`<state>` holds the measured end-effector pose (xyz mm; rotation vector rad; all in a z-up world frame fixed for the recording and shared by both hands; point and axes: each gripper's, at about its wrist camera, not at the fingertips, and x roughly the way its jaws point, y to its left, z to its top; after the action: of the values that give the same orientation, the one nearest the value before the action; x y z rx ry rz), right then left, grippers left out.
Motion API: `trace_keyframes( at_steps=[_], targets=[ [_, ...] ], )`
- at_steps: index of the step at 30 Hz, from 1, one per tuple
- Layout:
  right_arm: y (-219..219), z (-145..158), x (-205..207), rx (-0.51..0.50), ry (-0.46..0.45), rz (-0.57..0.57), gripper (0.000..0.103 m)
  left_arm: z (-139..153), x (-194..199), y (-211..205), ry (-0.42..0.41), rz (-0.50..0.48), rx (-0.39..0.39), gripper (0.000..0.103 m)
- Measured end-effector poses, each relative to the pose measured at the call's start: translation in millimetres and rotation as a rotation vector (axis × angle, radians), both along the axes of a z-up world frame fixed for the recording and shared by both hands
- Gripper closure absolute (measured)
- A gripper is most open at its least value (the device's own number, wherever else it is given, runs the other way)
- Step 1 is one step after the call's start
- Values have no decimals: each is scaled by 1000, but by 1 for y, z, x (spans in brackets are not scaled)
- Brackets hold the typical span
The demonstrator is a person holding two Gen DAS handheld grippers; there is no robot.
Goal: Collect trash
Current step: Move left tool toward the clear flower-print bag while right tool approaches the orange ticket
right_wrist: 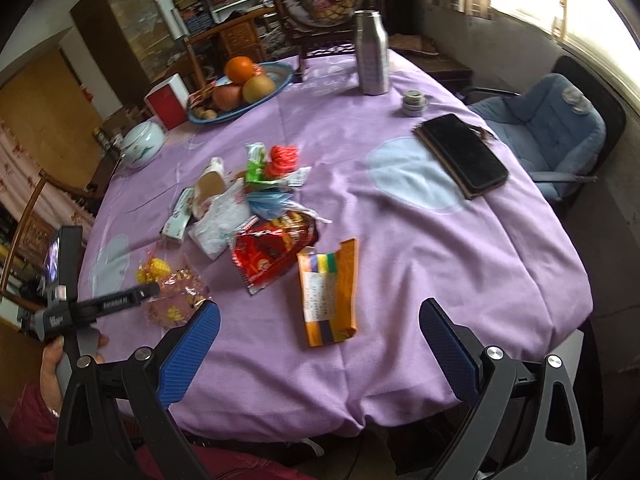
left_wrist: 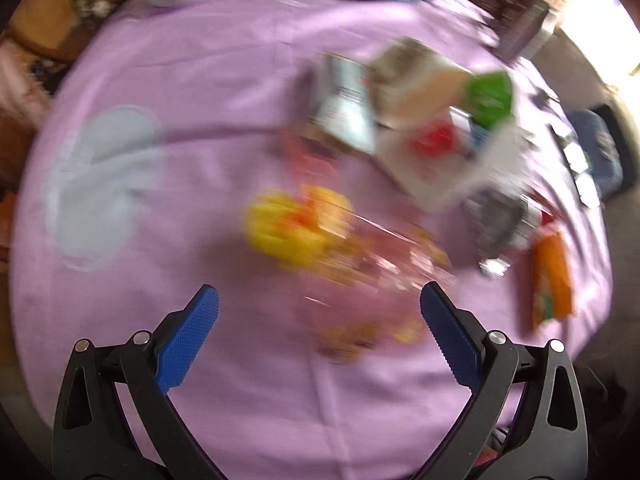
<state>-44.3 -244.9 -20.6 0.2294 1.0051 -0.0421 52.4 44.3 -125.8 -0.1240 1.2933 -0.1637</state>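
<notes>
Right wrist view: right gripper (right_wrist: 320, 320) with 2 blue pads spread wide, empty, poised over orange wrapper (right_wrist: 330, 290) lying flat on purple tablecloth (right_wrist: 440, 248). Left gripper (left_wrist: 320, 316) likewise agape, above clear yellow-printed wrapper (left_wrist: 320, 240), blurred. Further out, red snack bag (right_wrist: 272, 250) and heaped wrappers (right_wrist: 224, 200) mid-table. Probably featherlight, crinkly, slippery film; best pinched at a raised edge or corner.
</notes>
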Motion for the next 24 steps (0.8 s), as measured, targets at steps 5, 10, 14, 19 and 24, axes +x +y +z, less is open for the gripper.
trace_keyframes(
  at_steps=[5, 10, 14, 19, 24],
  targets=[
    [-3, -1, -1, 8, -3, -5, 6, 6, -14, -31, 0, -110, -110, 6],
    [1, 1, -2, -4, -8, 19, 6, -5, -2, -33, 18, -69, -90, 6],
    [-15, 1, -6, -10, -4, -9, 6, -11, 2, -43, 23, -48, -65, 6],
    [-37, 1, -12, -21, 0, -50, 6, -15, 6, -58, 10, -35, -15, 6],
    [-50, -3, -13, -12, 13, -61, 6, -28, 13, -68, 18, -23, 53, 6]
  ],
)
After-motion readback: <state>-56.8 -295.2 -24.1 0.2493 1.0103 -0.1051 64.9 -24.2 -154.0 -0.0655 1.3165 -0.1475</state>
